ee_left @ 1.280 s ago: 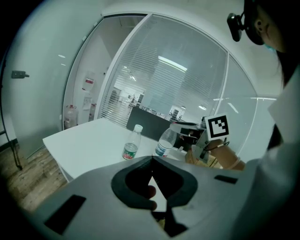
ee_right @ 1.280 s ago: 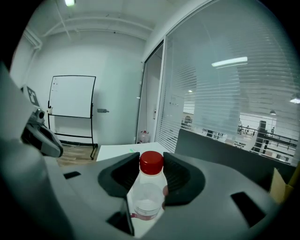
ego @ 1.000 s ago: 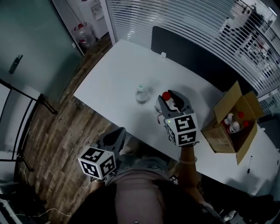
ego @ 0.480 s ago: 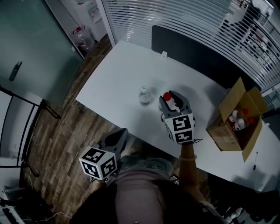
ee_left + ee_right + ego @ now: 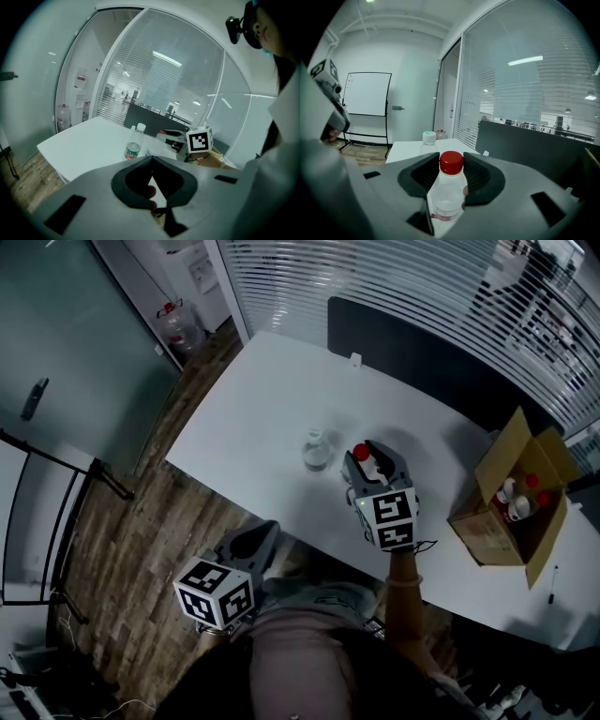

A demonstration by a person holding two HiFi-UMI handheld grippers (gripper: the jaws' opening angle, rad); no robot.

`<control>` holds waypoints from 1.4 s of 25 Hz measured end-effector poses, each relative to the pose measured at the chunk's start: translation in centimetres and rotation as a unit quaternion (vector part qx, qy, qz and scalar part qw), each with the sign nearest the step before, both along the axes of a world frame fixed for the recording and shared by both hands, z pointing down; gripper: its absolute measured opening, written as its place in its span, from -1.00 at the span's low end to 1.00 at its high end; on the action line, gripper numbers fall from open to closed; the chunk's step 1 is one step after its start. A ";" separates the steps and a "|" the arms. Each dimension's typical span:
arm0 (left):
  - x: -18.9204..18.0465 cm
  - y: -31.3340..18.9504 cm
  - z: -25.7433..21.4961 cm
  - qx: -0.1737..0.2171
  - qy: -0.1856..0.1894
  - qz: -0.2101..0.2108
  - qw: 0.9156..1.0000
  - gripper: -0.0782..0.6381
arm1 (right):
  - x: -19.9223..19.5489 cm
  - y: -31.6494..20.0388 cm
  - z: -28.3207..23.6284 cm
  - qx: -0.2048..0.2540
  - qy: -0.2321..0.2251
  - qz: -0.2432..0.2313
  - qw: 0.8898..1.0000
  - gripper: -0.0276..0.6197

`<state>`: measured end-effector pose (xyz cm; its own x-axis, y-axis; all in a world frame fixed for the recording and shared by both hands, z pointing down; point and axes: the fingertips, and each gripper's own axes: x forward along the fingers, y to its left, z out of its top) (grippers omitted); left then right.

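The right hand-held gripper [image 5: 367, 457] is clamping a red-capped bottle [image 5: 449, 187] over the white surface [image 5: 244, 409], just beside a white-capped bottle [image 5: 316, 448] standing on it. The left hand-held gripper [image 5: 251, 540], jaws pressed together on nothing, is hanging off the surface's near edge, above wood floor [image 5: 122, 540]. A cardboard box [image 5: 487, 521] is sitting at the surface's right end, and blinds [image 5: 375, 277] are lining the glass beyond it.

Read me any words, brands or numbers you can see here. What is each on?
No text here can be read.
Red-cap bottle: label too blurred.
White-cap bottle: green label too small.
Marker cube: black-and-white squares only, no words.
Door notices: blurred.
Whiteboard: nothing legible.
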<state>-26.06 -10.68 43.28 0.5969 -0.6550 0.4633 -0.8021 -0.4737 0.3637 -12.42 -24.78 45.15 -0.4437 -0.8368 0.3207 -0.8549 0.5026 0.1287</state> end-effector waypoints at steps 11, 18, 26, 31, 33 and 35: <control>0.4 -0.4 0.0 -0.001 0.008 0.012 1.000 -0.76 | 0.7 0.1 0.4 -0.021 0.003 0.008 1.000 -0.39; 0.6 -0.4 0.1 -0.001 0.010 0.021 1.000 -0.76 | 0.8 0.4 0.6 -0.028 0.003 0.010 1.000 -0.39; 0.6 -0.2 -0.1 0.002 0.015 0.033 0.999 -0.76 | 0.8 1.2 0.4 -0.028 0.000 0.019 0.999 -0.39; 0.7 -0.4 -0.2 0.005 0.018 0.044 0.999 -0.76 | 1.3 1.9 -0.2 -0.017 0.001 0.030 0.999 -0.39; 0.7 -0.5 -0.1 0.005 0.021 0.048 0.999 -0.76 | 1.6 2.3 -0.2 -0.015 0.008 0.037 0.999 -0.39; 0.7 -0.7 -0.2 0.005 0.025 0.053 0.998 -0.76 | 2.0 2.8 -0.2 -0.018 0.014 0.044 0.999 -0.39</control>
